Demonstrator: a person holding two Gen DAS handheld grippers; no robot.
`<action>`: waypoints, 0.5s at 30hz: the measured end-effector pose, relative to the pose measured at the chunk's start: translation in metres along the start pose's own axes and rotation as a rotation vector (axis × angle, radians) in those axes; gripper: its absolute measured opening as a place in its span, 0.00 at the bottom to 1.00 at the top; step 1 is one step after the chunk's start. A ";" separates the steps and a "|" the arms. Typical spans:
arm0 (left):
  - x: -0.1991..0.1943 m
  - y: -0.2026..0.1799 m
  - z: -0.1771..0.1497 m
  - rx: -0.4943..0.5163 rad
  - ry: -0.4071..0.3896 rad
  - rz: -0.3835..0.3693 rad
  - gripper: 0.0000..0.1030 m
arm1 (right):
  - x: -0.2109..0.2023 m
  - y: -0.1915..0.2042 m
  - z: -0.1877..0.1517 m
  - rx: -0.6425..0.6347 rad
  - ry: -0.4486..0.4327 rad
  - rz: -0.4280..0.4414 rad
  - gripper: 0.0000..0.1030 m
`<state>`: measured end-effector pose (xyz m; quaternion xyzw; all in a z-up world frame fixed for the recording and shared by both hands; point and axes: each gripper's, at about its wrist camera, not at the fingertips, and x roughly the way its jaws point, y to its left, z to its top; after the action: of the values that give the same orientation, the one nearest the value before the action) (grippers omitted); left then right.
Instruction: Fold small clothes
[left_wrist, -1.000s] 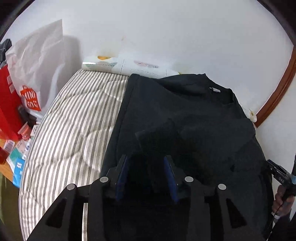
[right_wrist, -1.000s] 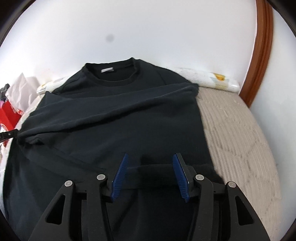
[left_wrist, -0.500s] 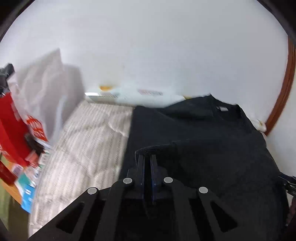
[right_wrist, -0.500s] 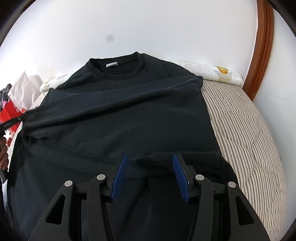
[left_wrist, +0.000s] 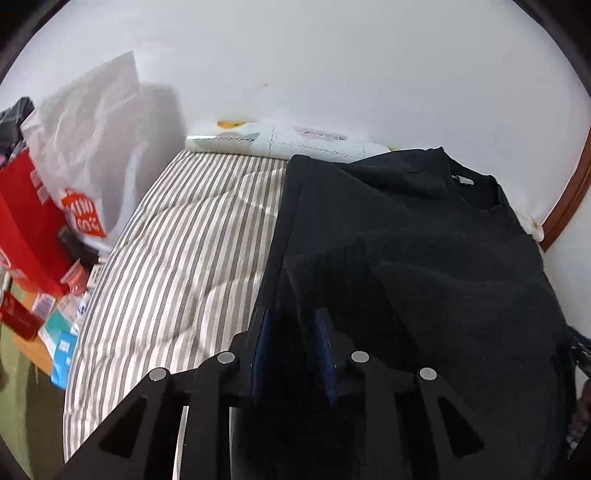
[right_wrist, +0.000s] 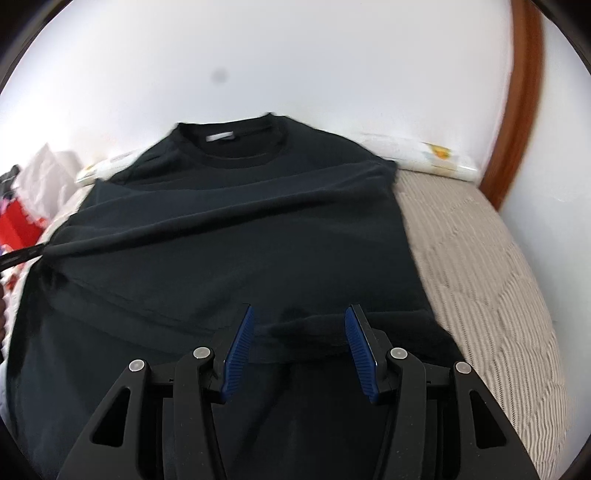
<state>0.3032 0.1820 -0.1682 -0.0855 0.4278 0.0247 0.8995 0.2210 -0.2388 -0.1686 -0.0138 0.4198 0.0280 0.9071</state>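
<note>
A black T-shirt (left_wrist: 424, 258) lies on the striped mattress (left_wrist: 184, 266), collar toward the wall, both sleeves folded in over the body. It also shows in the right wrist view (right_wrist: 240, 243). My left gripper (left_wrist: 293, 325) is open over the shirt's left edge, with dark fabric between its blue pads (left_wrist: 260, 343); I cannot tell if they touch it. My right gripper (right_wrist: 299, 325) is open, jaws wide, low over the folded right sleeve's cuff (right_wrist: 317, 328). The left gripper's tip shows at the far left of the right wrist view (right_wrist: 22, 254).
A white wall rises behind the bed. A white shopping bag (left_wrist: 88, 162), a red box (left_wrist: 26, 221) and small packets stand left of the mattress. A rolled white cover (left_wrist: 280, 142) lies along the head end. A brown wooden frame (right_wrist: 517, 110) curves at the right.
My left gripper was open, shut on the left sleeve's cuff half a second ago, and is open again, lower over the shirt. My right gripper stayed open and shifted slightly.
</note>
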 end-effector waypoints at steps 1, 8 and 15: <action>-0.005 -0.001 -0.004 -0.004 0.002 0.004 0.25 | 0.004 -0.004 -0.001 0.020 0.021 -0.010 0.49; -0.046 -0.014 -0.029 -0.008 -0.023 0.019 0.26 | -0.016 -0.030 -0.015 0.130 0.045 -0.022 0.50; -0.094 -0.028 -0.055 0.011 -0.068 0.034 0.26 | -0.078 -0.042 -0.031 0.135 -0.032 -0.080 0.63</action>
<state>0.2048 0.1477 -0.1263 -0.0723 0.3985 0.0406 0.9134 0.1495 -0.2851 -0.1294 0.0313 0.4054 -0.0363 0.9129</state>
